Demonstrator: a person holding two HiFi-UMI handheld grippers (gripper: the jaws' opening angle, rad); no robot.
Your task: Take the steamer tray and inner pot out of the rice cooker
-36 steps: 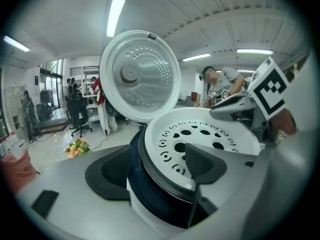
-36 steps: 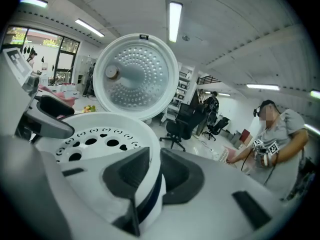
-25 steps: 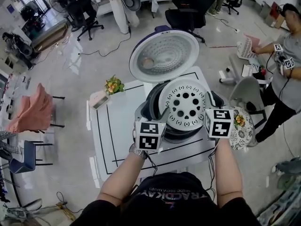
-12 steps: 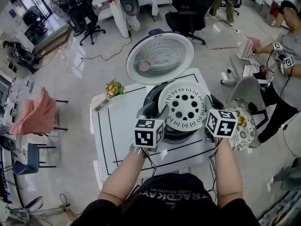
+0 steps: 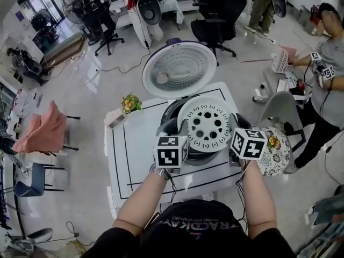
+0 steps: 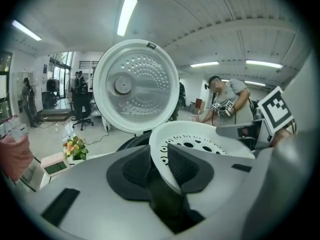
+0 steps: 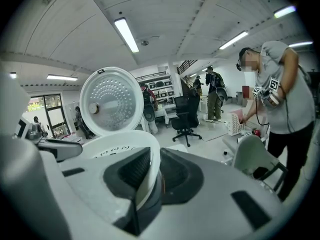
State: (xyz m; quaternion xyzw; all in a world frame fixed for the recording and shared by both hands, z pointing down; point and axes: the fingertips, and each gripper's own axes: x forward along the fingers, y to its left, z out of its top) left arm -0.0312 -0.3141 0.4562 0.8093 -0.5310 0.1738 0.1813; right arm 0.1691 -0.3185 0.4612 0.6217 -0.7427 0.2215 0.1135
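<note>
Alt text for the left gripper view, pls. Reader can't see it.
The left gripper has just been closing its jaws on the rim of the white perforated steamer tray, which is pinched between its pads. Behind it the rice cooker's round lid stands open; flowers sit at left, and a person bends over at right.

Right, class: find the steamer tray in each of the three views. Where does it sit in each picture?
Head view: tray at centre, tilted, just below the lid.
Left gripper view: tray right of centre, under the lid.
Right gripper view: tray lower left, only its rim showing, under the lid.
Shared landmark: the open round lid.
</note>
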